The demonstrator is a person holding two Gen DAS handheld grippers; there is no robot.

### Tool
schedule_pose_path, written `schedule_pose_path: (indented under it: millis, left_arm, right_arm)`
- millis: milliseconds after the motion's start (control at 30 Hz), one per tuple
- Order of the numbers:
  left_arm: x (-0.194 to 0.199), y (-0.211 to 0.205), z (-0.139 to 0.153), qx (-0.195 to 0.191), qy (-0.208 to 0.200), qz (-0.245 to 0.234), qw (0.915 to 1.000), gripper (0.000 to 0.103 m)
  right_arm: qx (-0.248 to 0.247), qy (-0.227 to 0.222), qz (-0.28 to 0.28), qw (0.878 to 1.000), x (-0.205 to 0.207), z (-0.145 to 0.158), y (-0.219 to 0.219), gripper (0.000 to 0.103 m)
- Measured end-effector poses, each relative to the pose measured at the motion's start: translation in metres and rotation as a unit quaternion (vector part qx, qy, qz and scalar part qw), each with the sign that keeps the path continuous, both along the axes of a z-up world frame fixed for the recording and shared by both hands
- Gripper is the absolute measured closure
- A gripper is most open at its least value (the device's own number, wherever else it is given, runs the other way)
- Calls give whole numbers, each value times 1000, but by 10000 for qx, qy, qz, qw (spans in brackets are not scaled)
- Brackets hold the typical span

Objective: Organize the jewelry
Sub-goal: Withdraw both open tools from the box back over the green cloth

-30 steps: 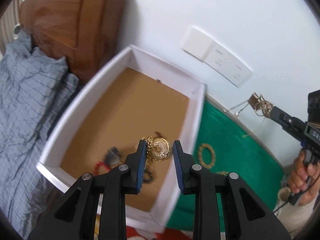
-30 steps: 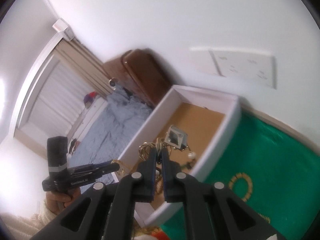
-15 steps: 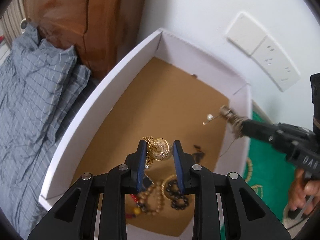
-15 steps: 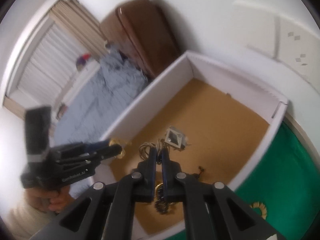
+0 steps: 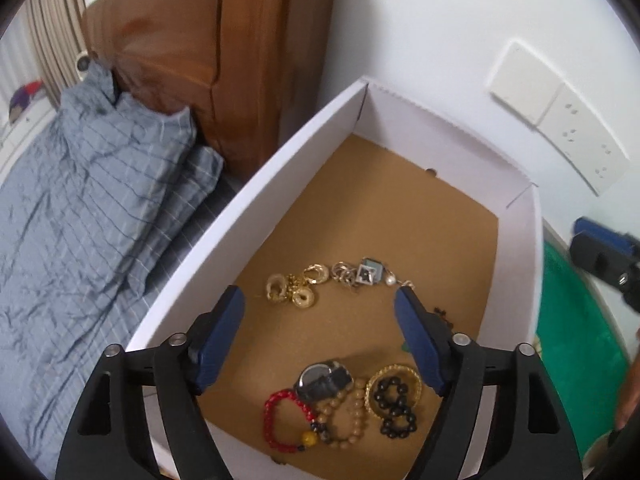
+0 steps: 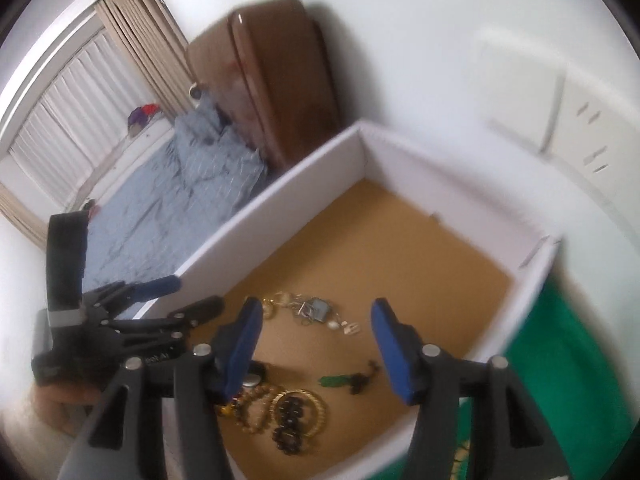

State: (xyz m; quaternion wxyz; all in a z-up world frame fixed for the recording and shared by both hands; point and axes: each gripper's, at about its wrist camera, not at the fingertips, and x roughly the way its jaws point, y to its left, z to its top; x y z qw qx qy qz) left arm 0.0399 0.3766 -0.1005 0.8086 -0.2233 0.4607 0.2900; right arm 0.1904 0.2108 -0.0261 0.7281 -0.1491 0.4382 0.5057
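Jewelry (image 5: 320,286) in box (image 5: 516,264) | both hand-held grippers (image 5: 320,334) wide apart, empty

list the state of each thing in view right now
left hand-held gripper: open, empty, above the box
right hand-held gripper: open, empty, above the box
box: lidless, jewelry inside
gold earrings: loose on the box floor
square pendant: lying beside the earrings
watch: in the near pile
red bracelet: in the pile
black beads: inside the gold bangle
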Motion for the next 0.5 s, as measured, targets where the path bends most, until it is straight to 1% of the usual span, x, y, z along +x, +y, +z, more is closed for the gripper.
schedule_pose_path:
  millis: [100,133,233,300,367,500]
  left_arm:
    - [-8,-29,19,230,-162,-207,9994,16]
    - [-8,-40,24,276,-220,-308,9989,15]
    - [-9,-83,41,411,-406,-748,9955,13]
    - [-6,-109,49,456,-525,-1044,9921,12]
    - [-2,-136,57,432,-655,-1362,9876,12]
    - [12,-187,65,277,-853,-1938,9769,12]
  right_arm:
    - [101,-509,-249,9983,-15,20,-32,36]
    - [149,-773,-372,9962,-23,27,-49,35]
    - [220,-1223,-548,9907,-40,36,-92,35]
    - [181,-1442,-714,9868,-47,36,-120,35]
    - [96,-1664,-961,9813,-51,33,-157,35]
    - [-66,-1791,-1512,9721,-58,22,-227,35]
